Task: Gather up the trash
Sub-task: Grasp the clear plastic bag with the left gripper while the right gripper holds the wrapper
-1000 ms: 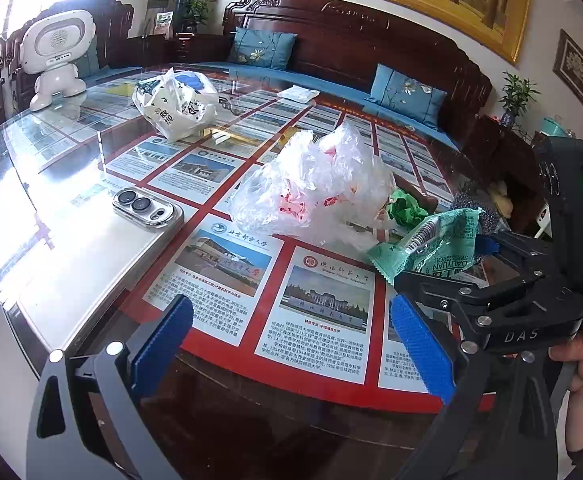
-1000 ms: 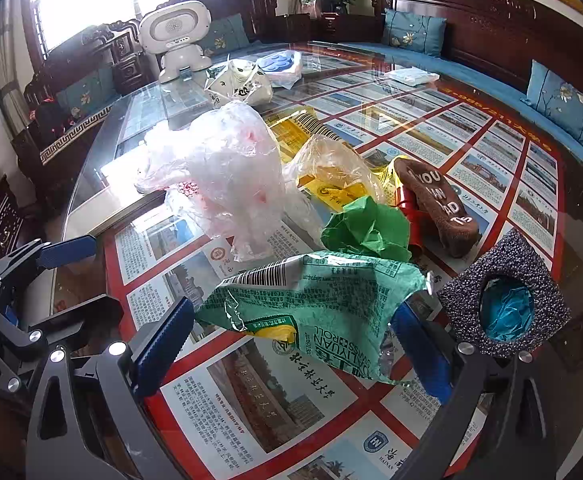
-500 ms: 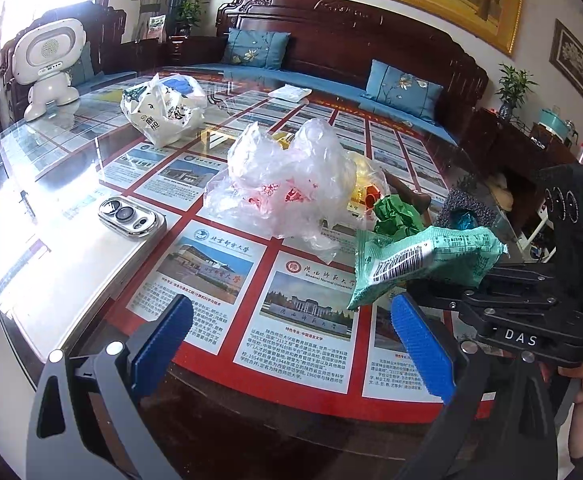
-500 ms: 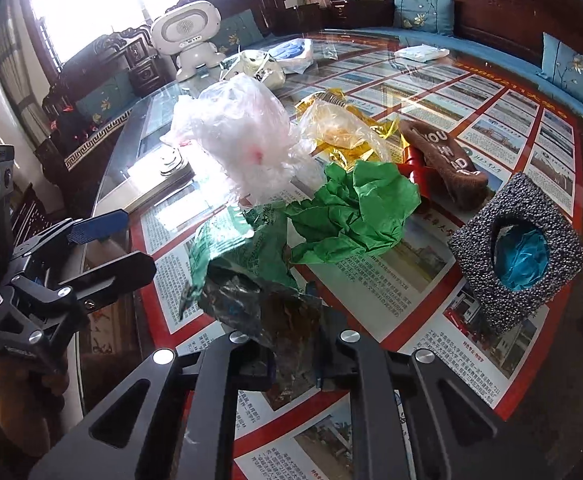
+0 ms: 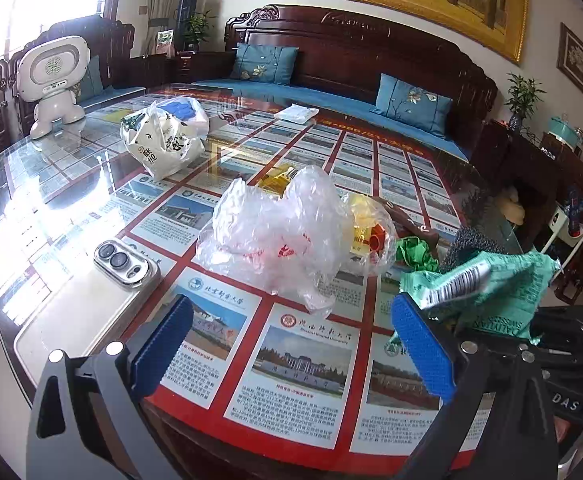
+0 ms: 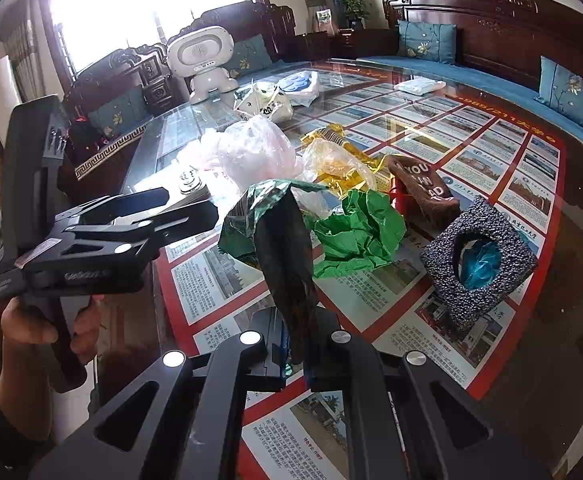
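Observation:
My right gripper (image 6: 297,360) is shut on a green snack wrapper (image 6: 287,248), which hangs lifted above the glass table (image 6: 371,292). In the left wrist view the same wrapper (image 5: 491,292) floats at the right, just beyond my blue right pad. My left gripper (image 5: 291,344) is open over the table's near edge with nothing between its fingers; it also shows at the left of the right wrist view (image 6: 131,220). On the table lie a crumpled clear plastic bag (image 5: 275,232), green crumpled paper (image 6: 355,232), a yellowish clear bag over gold foil (image 6: 339,160) and a grey foam block (image 6: 479,256).
A phone (image 5: 123,264) lies at the left near the table edge. A brown pad with white letters (image 6: 423,188) sits behind the green paper. Farther back are a filled white bag (image 5: 163,144) and a white toy robot (image 5: 53,80). Sofas ring the table.
My right gripper went from wide open around the green wrapper to shut on it and lifted it off the table. Both grippers drew back slightly from the pile.

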Demonstrator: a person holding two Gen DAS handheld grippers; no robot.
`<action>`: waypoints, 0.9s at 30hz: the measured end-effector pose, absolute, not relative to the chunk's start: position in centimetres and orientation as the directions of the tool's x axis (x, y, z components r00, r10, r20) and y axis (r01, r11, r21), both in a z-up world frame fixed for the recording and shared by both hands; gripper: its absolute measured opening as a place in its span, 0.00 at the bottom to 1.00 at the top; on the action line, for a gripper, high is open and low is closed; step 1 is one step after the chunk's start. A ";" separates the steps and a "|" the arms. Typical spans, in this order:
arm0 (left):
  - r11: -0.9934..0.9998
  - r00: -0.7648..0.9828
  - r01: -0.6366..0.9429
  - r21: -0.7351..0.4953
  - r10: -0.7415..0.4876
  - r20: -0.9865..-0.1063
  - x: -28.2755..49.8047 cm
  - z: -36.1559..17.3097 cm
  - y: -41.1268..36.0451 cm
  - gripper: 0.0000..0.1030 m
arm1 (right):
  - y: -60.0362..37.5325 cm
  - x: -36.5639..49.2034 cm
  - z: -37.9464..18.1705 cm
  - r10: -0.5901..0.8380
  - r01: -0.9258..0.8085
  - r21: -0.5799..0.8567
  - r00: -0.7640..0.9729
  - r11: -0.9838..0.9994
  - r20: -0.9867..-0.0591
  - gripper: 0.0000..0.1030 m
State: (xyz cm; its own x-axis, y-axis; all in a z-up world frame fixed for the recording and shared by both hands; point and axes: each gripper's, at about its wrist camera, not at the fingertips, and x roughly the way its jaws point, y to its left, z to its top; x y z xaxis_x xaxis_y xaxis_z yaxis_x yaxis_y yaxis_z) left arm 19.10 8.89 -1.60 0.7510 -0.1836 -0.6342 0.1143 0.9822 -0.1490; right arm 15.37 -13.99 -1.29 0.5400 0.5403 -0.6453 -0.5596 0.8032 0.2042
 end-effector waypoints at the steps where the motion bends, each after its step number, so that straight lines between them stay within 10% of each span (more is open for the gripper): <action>1: 0.982 0.750 0.118 -0.147 -0.185 -0.635 19.5 -1.5 8.6 0.96 | -14.3 15.3 -1.2 0.540 -0.556 0.205 0.545 0.805 -0.642 0.06; 13: 0.997 0.727 0.052 -0.060 -0.079 -0.682 26.4 -2.6 7.3 0.96 | -15.6 16.0 -1.4 0.545 -0.548 0.225 0.538 0.806 -0.643 0.06; 21: 0.987 0.675 0.085 -0.136 -0.157 -0.721 27.1 -3.7 7.6 0.43 | -16.4 15.7 -1.3 0.552 -0.543 0.237 0.543 0.806 -0.633 0.06; 27: 0.982 0.701 0.130 -0.139 -0.190 -0.687 23.2 -1.9 6.9 0.37 | -17.8 14.6 -0.5 0.565 -0.531 0.260 0.559 0.806 -0.607 0.06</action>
State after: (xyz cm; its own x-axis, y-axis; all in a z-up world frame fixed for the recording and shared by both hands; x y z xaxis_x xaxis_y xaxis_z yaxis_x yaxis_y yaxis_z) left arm 23.18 6.86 -1.88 0.7009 -0.1903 -0.6874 0.1299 0.9817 -0.1393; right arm 14.65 -17.75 -0.52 0.5591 0.5646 -0.6071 -0.5313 0.8062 0.2604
